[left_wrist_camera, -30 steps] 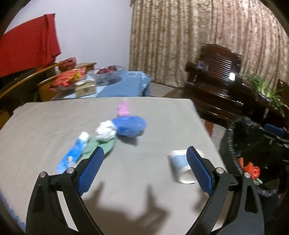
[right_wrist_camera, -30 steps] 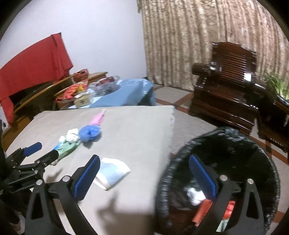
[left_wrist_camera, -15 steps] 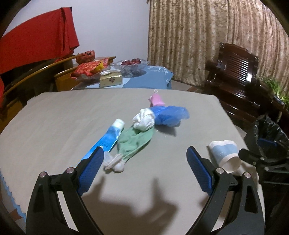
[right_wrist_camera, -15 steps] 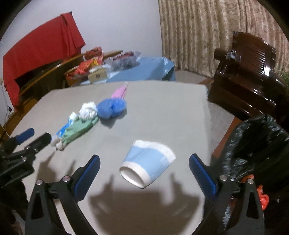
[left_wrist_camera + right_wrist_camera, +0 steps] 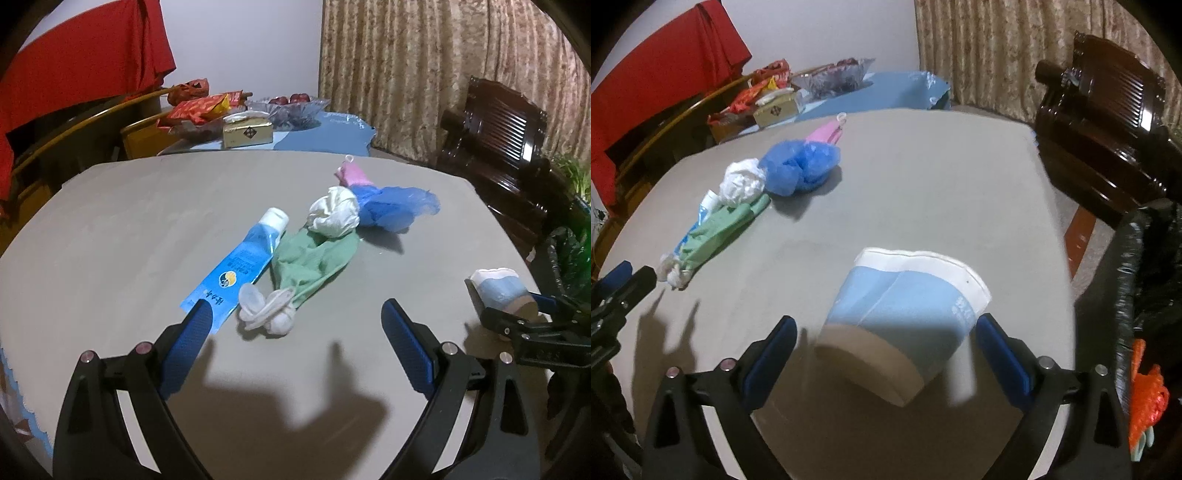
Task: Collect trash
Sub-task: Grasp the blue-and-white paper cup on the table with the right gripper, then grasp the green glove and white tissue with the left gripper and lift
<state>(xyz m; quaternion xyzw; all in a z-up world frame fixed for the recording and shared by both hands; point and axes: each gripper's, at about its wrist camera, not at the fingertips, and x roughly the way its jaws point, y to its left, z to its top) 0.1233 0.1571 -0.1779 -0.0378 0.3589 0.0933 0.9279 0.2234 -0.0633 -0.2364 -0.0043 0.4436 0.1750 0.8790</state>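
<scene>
Looking through the left wrist camera, I saw my left tongs (image 5: 296, 325) spread wide and grasping nothing, hovering over the grey worktop (image 5: 110, 229). Just ahead of them lay a blue tube (image 5: 240, 267), a green cloth (image 5: 314, 262) with white knotted ends touching it, a white crumpled wad (image 5: 335, 211) and a blue plastic bag (image 5: 393, 206), with a pink item (image 5: 352, 175) behind. A paper cup (image 5: 498, 288) lay on its side at the right edge, the right tongs (image 5: 532, 314) at it.

Through the right wrist camera, my right tongs (image 5: 886, 336) were released, their pads flanking the cup (image 5: 905, 314) but apart from it. A black-lined bin (image 5: 1134, 277) stood beside the worktop on the right.
</scene>
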